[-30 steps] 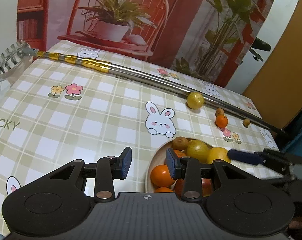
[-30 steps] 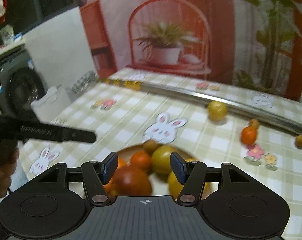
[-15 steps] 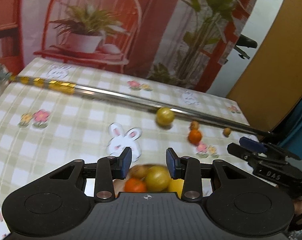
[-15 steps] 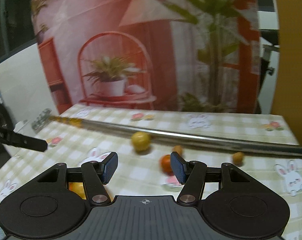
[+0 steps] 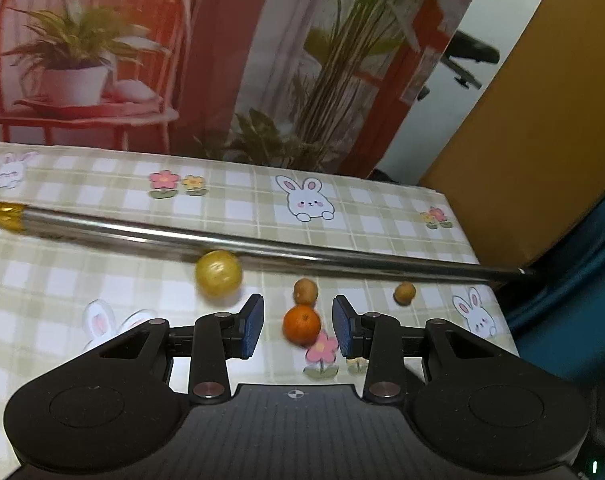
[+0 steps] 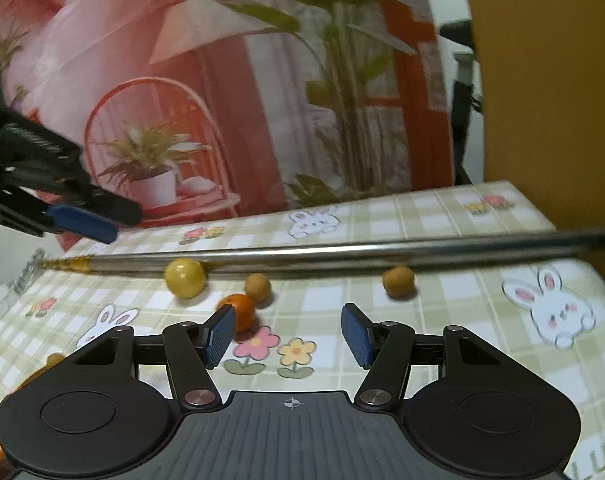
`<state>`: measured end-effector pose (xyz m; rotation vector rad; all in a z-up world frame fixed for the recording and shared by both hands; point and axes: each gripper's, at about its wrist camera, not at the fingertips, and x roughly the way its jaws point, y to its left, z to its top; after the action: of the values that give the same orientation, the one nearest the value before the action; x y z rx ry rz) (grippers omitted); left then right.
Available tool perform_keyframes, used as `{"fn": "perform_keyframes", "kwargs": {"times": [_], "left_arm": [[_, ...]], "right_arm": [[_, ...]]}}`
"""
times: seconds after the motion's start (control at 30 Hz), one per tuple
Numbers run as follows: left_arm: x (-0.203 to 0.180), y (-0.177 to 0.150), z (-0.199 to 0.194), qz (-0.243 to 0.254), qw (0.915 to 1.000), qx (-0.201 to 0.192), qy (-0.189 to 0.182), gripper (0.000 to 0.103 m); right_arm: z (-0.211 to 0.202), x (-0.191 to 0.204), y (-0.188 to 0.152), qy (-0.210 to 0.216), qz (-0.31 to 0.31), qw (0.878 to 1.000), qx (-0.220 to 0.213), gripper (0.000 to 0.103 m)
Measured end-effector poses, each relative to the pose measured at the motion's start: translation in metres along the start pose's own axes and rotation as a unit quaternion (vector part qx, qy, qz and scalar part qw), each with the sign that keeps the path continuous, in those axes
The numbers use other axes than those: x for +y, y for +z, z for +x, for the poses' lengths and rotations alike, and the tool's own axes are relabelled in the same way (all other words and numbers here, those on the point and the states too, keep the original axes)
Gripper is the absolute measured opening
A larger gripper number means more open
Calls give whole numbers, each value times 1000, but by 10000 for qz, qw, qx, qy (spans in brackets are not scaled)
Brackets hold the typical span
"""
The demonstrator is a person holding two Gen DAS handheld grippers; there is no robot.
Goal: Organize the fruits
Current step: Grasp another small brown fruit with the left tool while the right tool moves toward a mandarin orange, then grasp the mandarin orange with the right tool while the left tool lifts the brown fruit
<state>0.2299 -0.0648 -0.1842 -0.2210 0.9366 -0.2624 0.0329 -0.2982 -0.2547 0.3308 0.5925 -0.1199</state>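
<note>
Light was dim and warm. Motion blur smeared the fruit beyond the fingers; the steel pole (image 5: 262, 246) carried soft glare, and fisheye bending darkened the corners.

We see four fruits mid-frame on the checked cloth: a yellow lemon (image 5: 218, 273) at left, an orange (image 5: 302, 324) below a small brown fruit (image 5: 306, 291), touching it, and another brown one (image 5: 404, 293) apart at right.

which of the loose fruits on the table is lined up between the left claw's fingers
The small orange, the only bright orange one. It sits framed between the open left claw; the yellow fruit and two tan ones lie farther off.
</note>
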Motion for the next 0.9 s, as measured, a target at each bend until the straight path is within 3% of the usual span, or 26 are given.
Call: {"fn": "perform_keyframes", "kwargs": {"times": [0.2, 0.3, 0.47, 0.77, 0.83, 0.9], "left_arm": [[-2, 16, 67, -223, 9985, 479, -161, 39], [-1, 15, 92, -309, 9983, 498, 32, 38], [0, 16, 126, -494, 9963, 695, -84, 38], [0, 13, 156, -484, 9941, 972, 38, 37], [0, 13, 158, -445, 9945, 949, 64, 28], [-1, 13, 159, -425, 9944, 966, 19, 27]], "right_arm": [[13, -9, -15, -141, 197, 9997, 22, 55], [18, -8, -22, -159, 224, 9996, 90, 55], [22, -9, -27, -185, 305, 9992, 172, 55], [24, -11, -30, -119, 434, 9987, 242, 55], [24, -11, -31, -104, 444, 9986, 267, 55], [23, -10, -33, -78, 446, 9986, 265, 56]]}}
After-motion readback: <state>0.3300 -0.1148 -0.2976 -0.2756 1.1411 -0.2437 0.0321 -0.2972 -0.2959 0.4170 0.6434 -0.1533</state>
